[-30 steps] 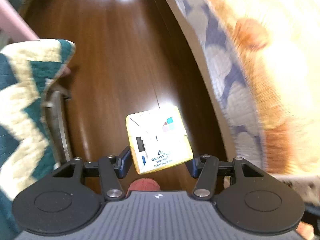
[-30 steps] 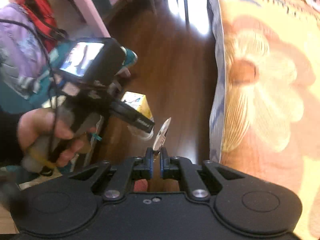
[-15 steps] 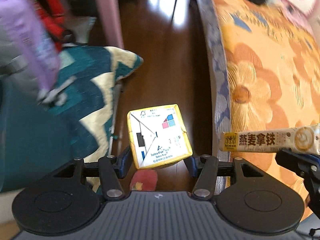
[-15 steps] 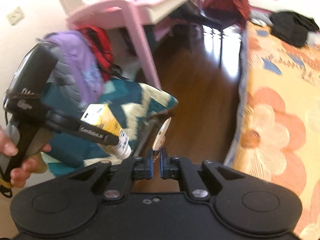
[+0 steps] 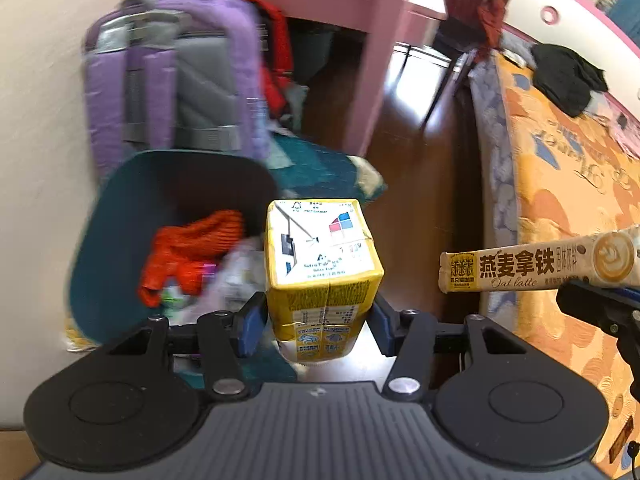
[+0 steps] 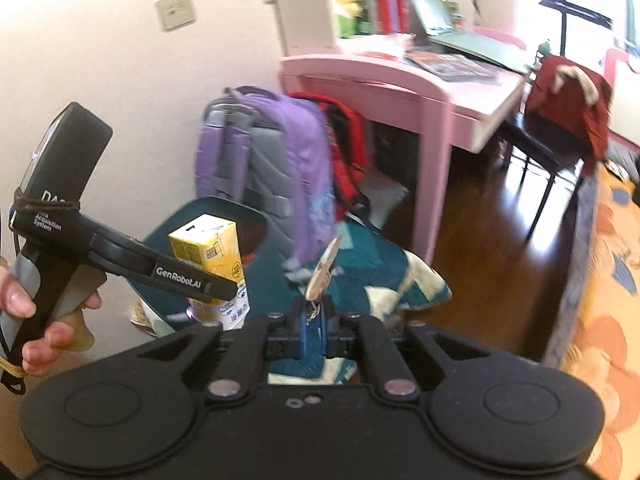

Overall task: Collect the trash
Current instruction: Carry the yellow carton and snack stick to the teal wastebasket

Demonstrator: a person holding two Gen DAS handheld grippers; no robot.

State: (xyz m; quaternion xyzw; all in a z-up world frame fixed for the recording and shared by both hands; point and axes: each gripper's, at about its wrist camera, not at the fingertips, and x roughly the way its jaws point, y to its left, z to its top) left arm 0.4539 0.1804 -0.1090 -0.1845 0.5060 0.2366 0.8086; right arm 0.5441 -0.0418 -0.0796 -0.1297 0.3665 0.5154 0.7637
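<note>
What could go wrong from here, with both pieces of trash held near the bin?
1. The left hand-held gripper clamps the yellow carton only near its base; it could tip out.
2. The right hand-held gripper pinches just the end of the latte sachet; it may slip and miss the teal bin.

Yellow carton point(image 5: 322, 268) above bin point(image 5: 120, 216), latte sachet point(image 5: 536, 264) beside

Bright daylight, floor glare, motion blur
</note>
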